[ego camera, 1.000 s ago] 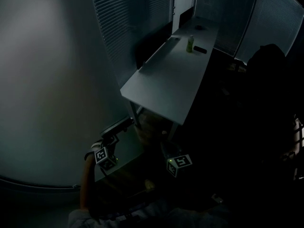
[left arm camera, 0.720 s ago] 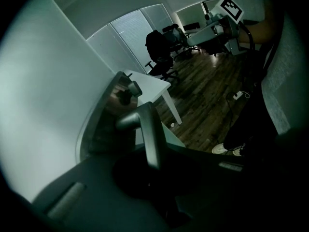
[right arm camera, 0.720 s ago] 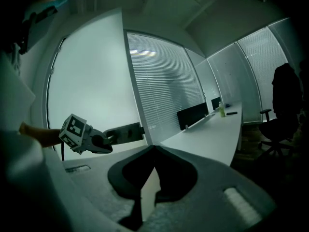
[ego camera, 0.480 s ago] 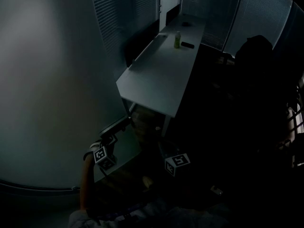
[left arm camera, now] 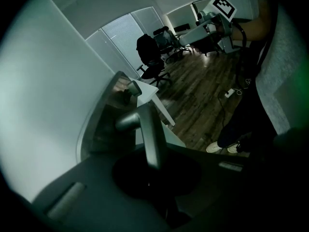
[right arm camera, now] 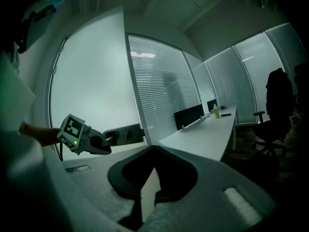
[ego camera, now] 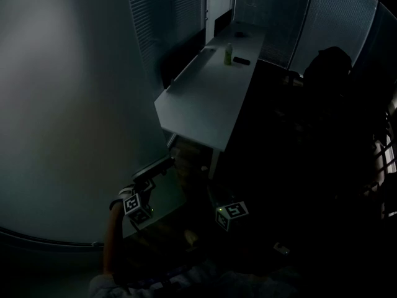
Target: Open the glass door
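The frosted glass door [ego camera: 62, 104] fills the left of the head view. Its metal lever handle [ego camera: 156, 165] sticks out at the door's edge, and my left gripper [ego camera: 147, 177] is shut on it. In the left gripper view the handle bar [left arm camera: 147, 129] runs down between the closed jaws of the left gripper [left arm camera: 150, 167]. My right gripper [ego camera: 215, 196] hangs to the right of the handle in the dark, apart from the door. Its tips [right arm camera: 153, 150] meet with nothing between them. From the right gripper view the left gripper [right arm camera: 107, 140] shows against the handle plate [right arm camera: 126, 133].
A long white desk [ego camera: 205, 98] runs away from the door along blinds-covered windows, with a green bottle [ego camera: 228, 53] and a dark monitor [ego camera: 180, 58] on it. A dark office chair [ego camera: 329, 67] stands at the right. A cable and power strip [left arm camera: 231, 92] lie on the wood floor.
The desk has slid a little across the head view as my viewpoint and both grippers shifted together. The left gripper has stayed shut on the handle; the right gripper keeps beside it.
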Demonstrator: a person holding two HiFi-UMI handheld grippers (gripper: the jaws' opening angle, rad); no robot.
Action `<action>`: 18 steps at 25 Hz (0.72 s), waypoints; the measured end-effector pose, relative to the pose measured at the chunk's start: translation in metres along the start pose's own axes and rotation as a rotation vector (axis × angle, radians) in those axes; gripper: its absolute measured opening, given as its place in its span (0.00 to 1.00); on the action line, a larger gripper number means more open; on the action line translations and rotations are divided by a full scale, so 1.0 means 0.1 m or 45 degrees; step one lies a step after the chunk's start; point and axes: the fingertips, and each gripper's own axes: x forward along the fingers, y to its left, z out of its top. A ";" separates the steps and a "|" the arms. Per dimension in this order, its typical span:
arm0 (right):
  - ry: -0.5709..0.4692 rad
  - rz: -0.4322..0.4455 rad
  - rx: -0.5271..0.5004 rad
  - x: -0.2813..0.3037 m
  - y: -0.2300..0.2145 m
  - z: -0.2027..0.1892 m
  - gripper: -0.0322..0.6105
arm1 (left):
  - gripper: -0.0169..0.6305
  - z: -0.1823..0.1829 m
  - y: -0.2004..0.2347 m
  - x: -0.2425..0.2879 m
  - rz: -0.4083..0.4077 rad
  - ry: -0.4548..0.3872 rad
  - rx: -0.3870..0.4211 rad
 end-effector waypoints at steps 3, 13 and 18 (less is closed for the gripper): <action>0.000 0.001 -0.008 -0.05 0.04 -0.01 0.05 | 0.03 0.01 -0.06 -0.04 0.001 -0.011 0.018; 0.002 -0.018 -0.020 -0.32 0.08 -0.12 0.05 | 0.03 0.07 -0.36 -0.06 -0.003 -0.040 0.067; -0.004 -0.017 -0.024 -0.48 0.17 -0.06 0.05 | 0.03 0.16 -0.45 -0.15 -0.011 -0.052 0.088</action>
